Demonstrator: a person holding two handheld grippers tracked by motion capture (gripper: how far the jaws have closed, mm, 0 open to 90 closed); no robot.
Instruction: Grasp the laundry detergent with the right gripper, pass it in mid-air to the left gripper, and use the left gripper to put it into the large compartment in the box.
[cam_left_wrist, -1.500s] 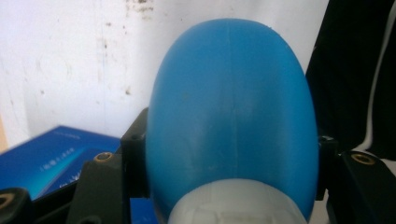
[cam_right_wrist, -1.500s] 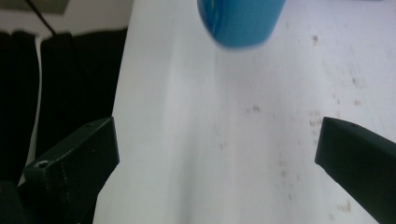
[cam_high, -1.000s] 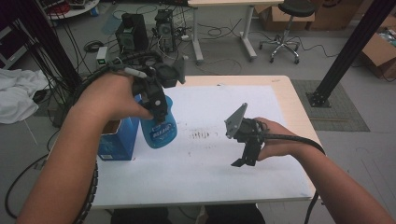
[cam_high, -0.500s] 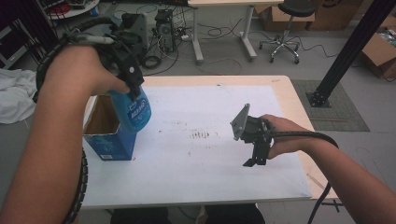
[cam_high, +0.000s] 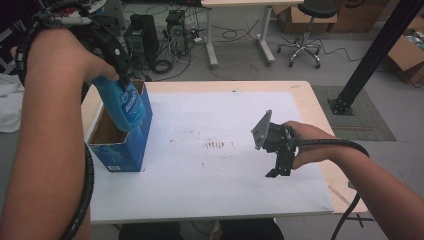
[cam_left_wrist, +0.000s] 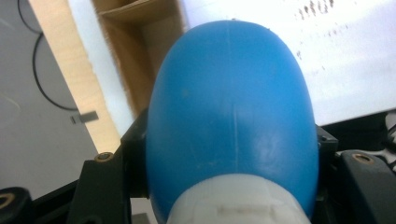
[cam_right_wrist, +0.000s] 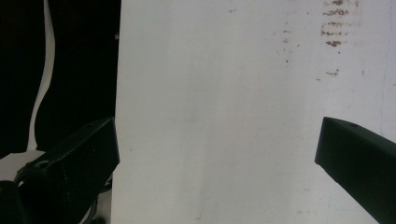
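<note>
A: Left gripper, upper left of the high view — jaws how?

B: Clamped on the blue bottle, gripped near its top, just below the white neck. In the left gripper view, bottle swelling up through the middle of the frame, black jaws pressed against both its flanks at lower left and lower right.

A: And the bottle's place?

B: Left of centre in the high view, tilted, lower end dipping into the open top of the blue cardboard box. Off the table's surface, carried by the gripper alone. Touching the box rim or not: cannot tell. Brown inside of the box visible at upper left of the left gripper view, behind the bottle.

A: Right gripper?

B: Right of centre in the high view, held low over the white tabletop sheet, pointing downward. Jaws apart, nothing between them. In the right gripper view, one black jaw at lower left, the other at far right, plain white sheet in the gap, a few brown specks at upper right.

A: Well apart from the box?

B: Yes, at opposite sides of the sheet.
</note>
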